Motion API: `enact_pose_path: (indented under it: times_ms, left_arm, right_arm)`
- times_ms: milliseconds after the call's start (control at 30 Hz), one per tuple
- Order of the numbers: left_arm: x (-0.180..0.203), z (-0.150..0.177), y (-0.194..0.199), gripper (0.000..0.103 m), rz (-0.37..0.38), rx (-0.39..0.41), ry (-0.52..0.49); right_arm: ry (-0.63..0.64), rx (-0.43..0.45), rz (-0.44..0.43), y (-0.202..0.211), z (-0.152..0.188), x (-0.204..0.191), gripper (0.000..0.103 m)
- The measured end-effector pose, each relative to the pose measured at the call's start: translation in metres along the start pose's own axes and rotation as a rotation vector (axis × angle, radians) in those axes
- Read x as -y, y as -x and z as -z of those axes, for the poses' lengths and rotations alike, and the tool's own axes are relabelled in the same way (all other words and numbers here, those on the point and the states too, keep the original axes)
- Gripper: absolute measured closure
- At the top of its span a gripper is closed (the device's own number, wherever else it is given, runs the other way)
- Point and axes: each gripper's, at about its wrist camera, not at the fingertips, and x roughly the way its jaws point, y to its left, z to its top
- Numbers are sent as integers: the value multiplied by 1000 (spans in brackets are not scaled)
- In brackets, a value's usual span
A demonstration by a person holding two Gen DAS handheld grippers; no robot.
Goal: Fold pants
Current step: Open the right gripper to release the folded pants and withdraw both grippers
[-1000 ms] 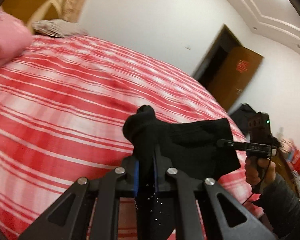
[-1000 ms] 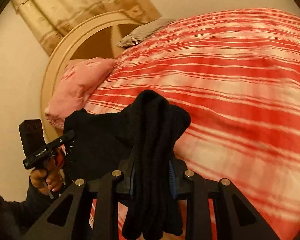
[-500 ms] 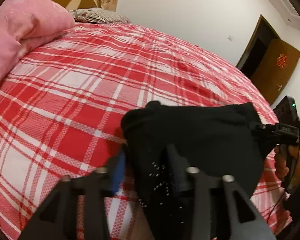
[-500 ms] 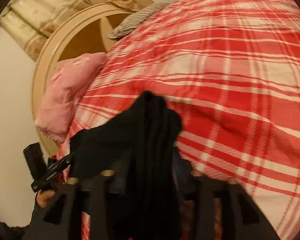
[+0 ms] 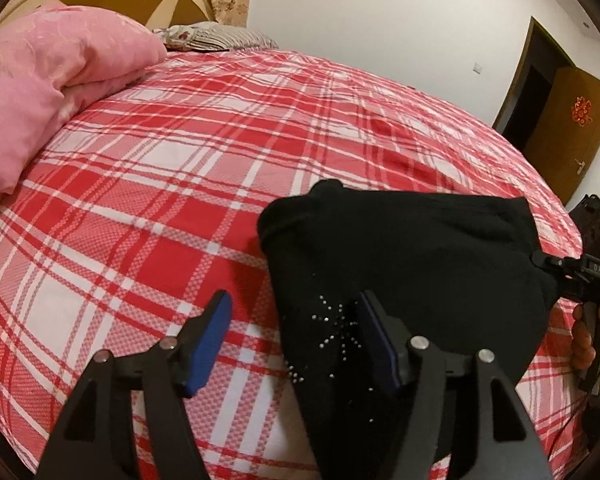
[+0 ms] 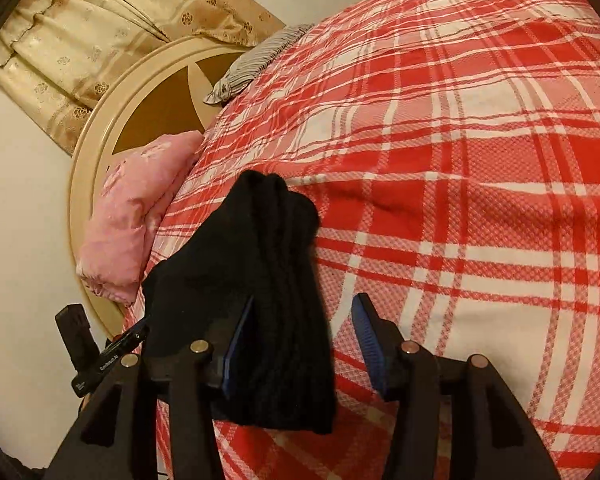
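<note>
The black pants (image 5: 412, 264) lie bunched on the red plaid bed near its front edge, with small silver studs on the fabric. My left gripper (image 5: 292, 320) is open, its blue-padded jaws spread; the pants edge lies between them, against the right pad. In the right wrist view the pants (image 6: 268, 264) drape over the left finger of my right gripper (image 6: 300, 320), which is open too. Each view shows the other gripper at the far side of the pants: the right one (image 5: 580, 276) and the left one (image 6: 100, 356).
The red and white plaid bedspread (image 5: 188, 168) covers the bed. A pink quilt (image 5: 40, 80) and a striped pillow (image 5: 220, 38) lie by the round headboard (image 6: 112, 120). A brown door (image 5: 568, 128) stands in the far wall.
Both grippers went from shut on the black pants to open. They lowered toward the bed, and the pants now rest on the bedspread instead of hanging between them.
</note>
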Motion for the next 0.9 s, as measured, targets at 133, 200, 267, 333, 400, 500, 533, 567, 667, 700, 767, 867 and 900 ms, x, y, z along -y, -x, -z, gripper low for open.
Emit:
enact_pose_path:
  times_ms: [133,200,267,333,400,500,533,567,667,700,767,867,900]
  left_arm:
    - [1,0,4,30,-31,-10,4]
    - [1,1,5,26,-42,-12,6]
    - [1,4,4,24,-53,-15,2]
    - [0,6,7,24,-55,-15,6]
    - [0,6,13,24,-66,-17,9]
    - [4,8,27,24,-74,-3,3]
    - [6,8,33,24,-71,6,0]
    - [9,9,40,24,-63,17,-4]
    - [21,11,67,24,-50,61,-23]
    - [25,12,73,24,-46,73,-29]
    - [33,13,86,24,-35,94,-42]
    - [45,13,106,24,-21,133,-52]
    - [49,12,110,24,-17,142,-59]
  right_arm:
    - [37,-7,52,0,-1,-9,51]
    - [36,0,68,3,1,-10,51]
    - [38,12,82,3,3,-12,50]
    - [52,21,98,3,4,-14,50]
    - [54,46,150,12,8,-18,44]
    - [88,113,253,34,14,-32,44]
    - [94,133,276,41,17,-35,44]
    - [95,156,293,49,20,-39,44]
    - [101,204,339,75,36,-55,44]
    - [112,221,353,82,41,-62,44]
    - [152,250,365,95,53,-78,44]
    - [198,271,366,108,65,-98,44]
    - [208,273,366,110,68,-103,44]
